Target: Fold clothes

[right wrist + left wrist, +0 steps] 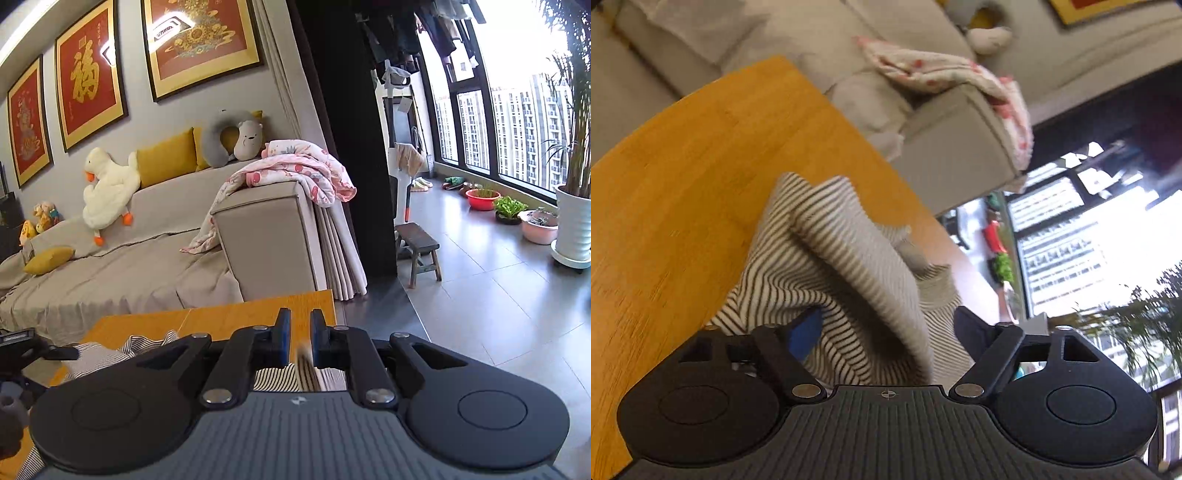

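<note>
Striped garment (827,266) bunched on the wooden table (683,177), near its edge on the sofa (258,229) side. Right gripper (300,332) pinched nearly closed on a striped fold. Left gripper (882,332) spread wide, cloth draped between its fingers, nothing clamped. Likely risk: thin fold slipping from the right pinch on lifting, or loose cloth sliding off the table edge.
</note>
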